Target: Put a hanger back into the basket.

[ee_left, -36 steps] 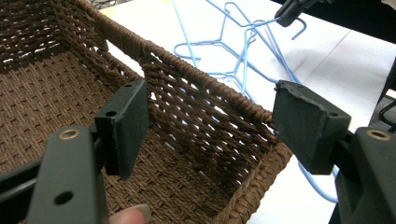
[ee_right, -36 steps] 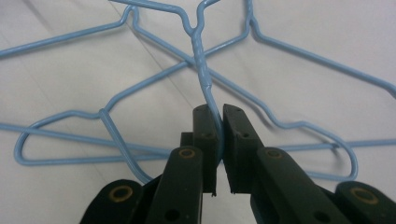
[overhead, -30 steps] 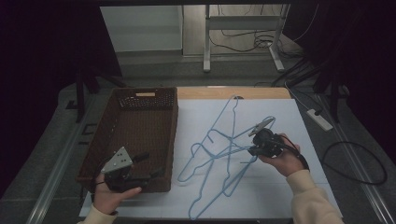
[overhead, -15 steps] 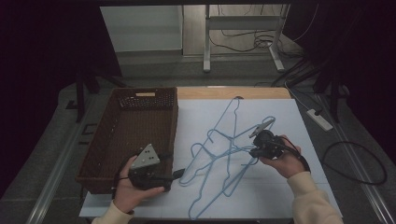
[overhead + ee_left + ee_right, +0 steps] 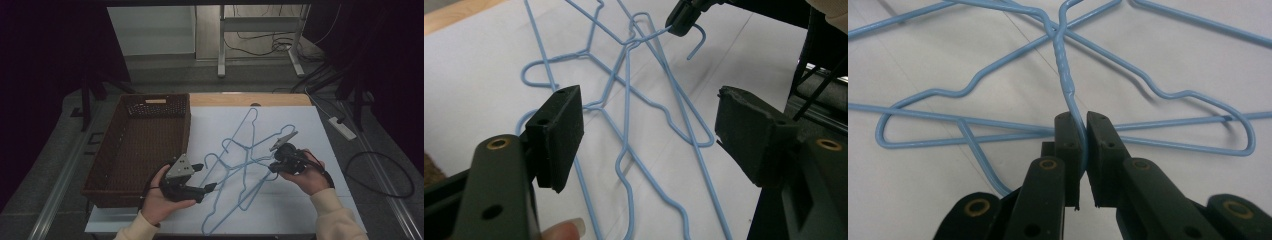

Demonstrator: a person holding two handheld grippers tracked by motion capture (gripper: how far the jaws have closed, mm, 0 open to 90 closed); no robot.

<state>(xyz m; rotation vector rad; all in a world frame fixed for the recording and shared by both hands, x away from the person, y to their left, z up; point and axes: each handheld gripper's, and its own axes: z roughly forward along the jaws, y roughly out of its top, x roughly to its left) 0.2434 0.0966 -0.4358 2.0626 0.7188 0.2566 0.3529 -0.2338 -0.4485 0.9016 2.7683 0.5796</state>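
— What did you make of those blue wire hangers (image 5: 240, 167)?

— Light, thin and springy, I judged, with a slick coating, and tangled, so pulling one would likely have dragged its neighbours. They lay in a loose heap on the white sheet (image 5: 300, 210), just right of the brown wicker basket (image 5: 135, 150).

— Where was the hold?

— The right gripper (image 5: 1079, 120) had its jaws pinched on a hanger's neck, just below the twisted wire (a sensible spot, the stiffest part). The left gripper (image 5: 649, 130) stood wide, nothing between its pads, aimed at the crossed shoulders of the heap.

— And the table?

— The sheet looked smooth, so bare wire would slide rather than catch. Beyond it sat a wooden edge (image 5: 250, 100), a metal stand (image 5: 222, 45), cables (image 5: 380, 172) and a power strip (image 5: 342, 127) on a dim grey floor.
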